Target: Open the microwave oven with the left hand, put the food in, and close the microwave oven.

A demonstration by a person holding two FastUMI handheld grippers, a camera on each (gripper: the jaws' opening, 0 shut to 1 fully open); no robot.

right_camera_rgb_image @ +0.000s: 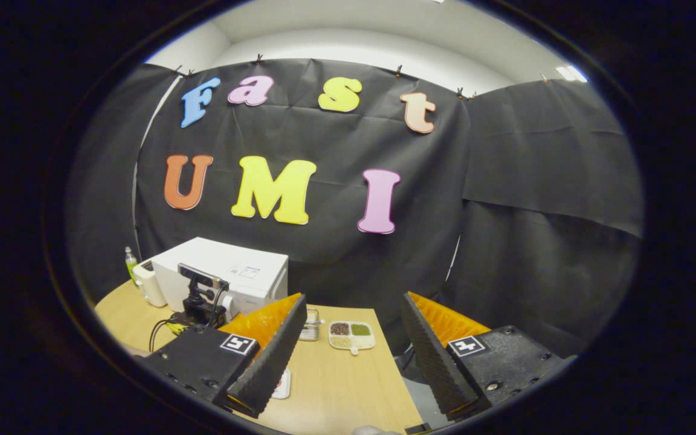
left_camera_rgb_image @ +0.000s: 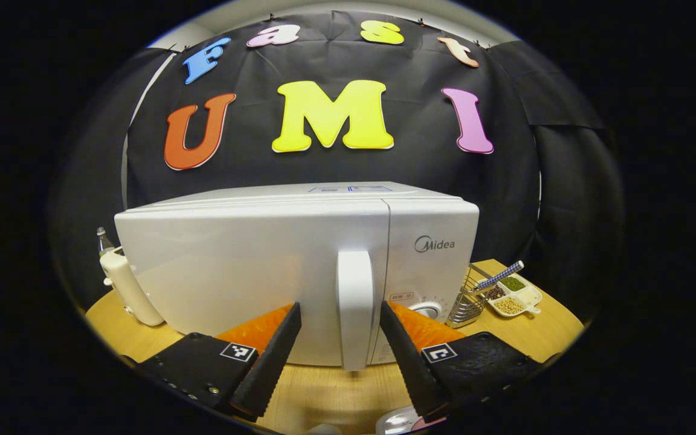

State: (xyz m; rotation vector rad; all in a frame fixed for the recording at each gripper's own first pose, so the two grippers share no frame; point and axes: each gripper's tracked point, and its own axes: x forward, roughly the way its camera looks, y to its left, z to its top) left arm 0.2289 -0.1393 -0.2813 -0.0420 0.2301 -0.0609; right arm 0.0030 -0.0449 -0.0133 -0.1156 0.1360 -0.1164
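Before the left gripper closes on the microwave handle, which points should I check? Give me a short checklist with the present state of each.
1. White microwave oven door shut: ok, it sits flush with the front.
2. White vertical door handle between the jaws of the left gripper: ok, one jaw stands on each side.
3. Left gripper open: ok, gaps show on both sides of the handle.
4. Jaws deep enough around the handle: cannot tell from the left gripper view.
5. Right gripper clear of the door's swing: ok, open and well back from the oven over the round wooden table.
6. Food ready: cannot tell.
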